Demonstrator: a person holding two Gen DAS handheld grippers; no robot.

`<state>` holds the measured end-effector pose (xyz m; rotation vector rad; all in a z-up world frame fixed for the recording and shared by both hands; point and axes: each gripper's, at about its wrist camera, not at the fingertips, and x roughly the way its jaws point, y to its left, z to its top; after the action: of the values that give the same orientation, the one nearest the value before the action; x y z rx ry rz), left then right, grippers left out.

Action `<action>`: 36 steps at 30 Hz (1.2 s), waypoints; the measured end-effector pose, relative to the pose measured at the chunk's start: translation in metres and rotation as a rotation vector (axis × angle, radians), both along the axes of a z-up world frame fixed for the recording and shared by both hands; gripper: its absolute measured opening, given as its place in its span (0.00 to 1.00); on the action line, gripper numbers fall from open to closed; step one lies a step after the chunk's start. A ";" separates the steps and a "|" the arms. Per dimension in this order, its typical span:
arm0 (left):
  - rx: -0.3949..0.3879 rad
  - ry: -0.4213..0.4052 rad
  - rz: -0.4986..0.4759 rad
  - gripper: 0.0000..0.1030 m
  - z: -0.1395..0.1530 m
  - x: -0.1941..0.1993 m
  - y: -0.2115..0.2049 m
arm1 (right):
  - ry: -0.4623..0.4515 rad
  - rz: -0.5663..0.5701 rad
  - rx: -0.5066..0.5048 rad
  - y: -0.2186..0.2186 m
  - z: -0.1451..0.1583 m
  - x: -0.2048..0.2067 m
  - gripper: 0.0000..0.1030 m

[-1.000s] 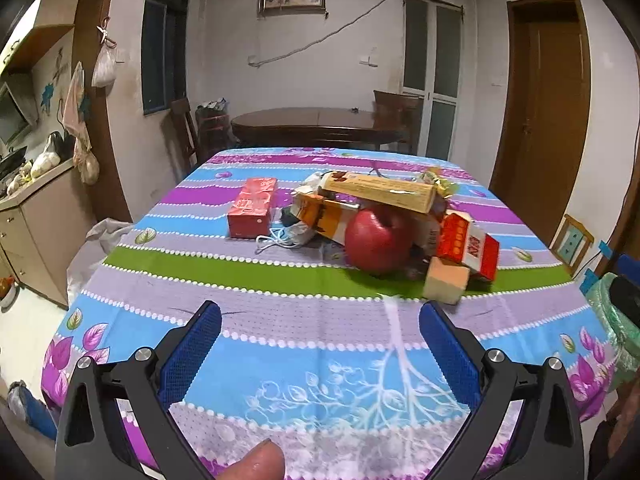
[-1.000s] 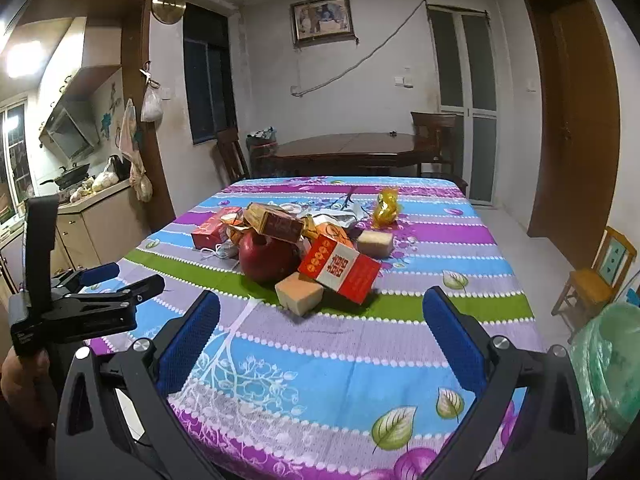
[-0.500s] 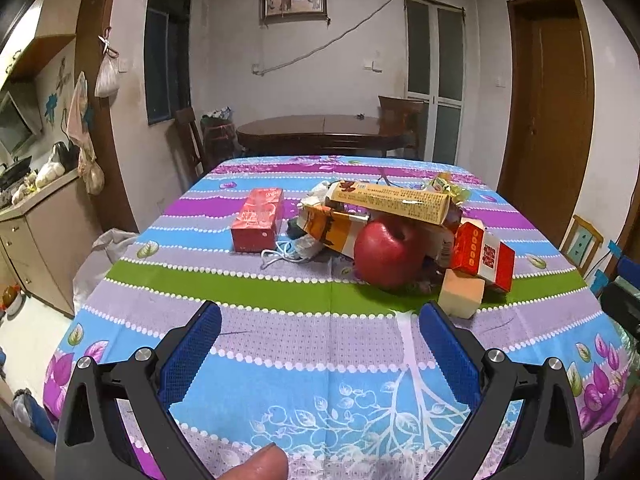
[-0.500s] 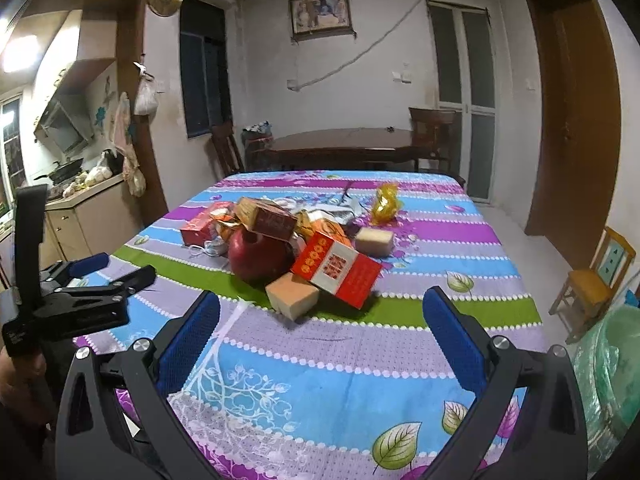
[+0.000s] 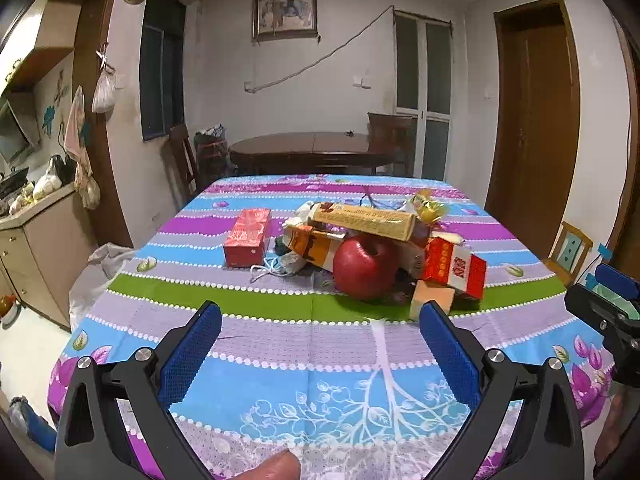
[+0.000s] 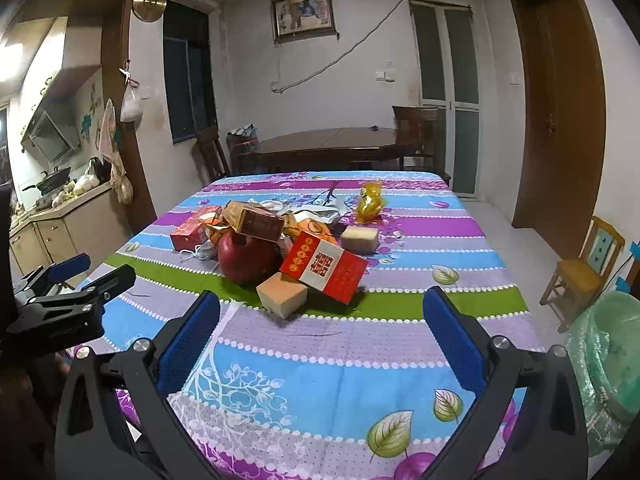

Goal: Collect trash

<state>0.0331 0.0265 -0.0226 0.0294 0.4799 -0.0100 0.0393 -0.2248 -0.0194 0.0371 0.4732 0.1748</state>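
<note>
Both grippers, left (image 5: 320,310) and right (image 6: 322,296), gape before piled trash (image 6: 280,248).

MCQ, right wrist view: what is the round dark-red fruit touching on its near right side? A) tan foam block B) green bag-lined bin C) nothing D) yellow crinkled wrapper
A: the tan foam block sits against the round dark-red fruit, under the red-and-white carton.

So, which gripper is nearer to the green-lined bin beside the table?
Right. The right gripper has the bin close by on its right side; the left gripper sits further left, beyond the right one.
</note>
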 end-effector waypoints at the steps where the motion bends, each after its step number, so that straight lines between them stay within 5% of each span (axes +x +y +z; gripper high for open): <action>1: 0.000 -0.005 -0.002 0.96 0.001 -0.003 -0.001 | -0.003 -0.005 0.000 -0.001 0.001 -0.003 0.95; 17: 0.002 -0.048 -0.006 0.96 0.027 -0.032 -0.007 | -0.042 -0.022 -0.003 -0.006 0.012 -0.021 0.95; 36: -0.010 0.013 0.002 0.96 0.010 -0.016 0.000 | -0.023 0.093 -0.007 0.011 0.004 -0.021 0.95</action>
<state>0.0172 0.0266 -0.0131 0.0187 0.4931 -0.0103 0.0179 -0.2136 -0.0156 0.0060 0.4534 0.2649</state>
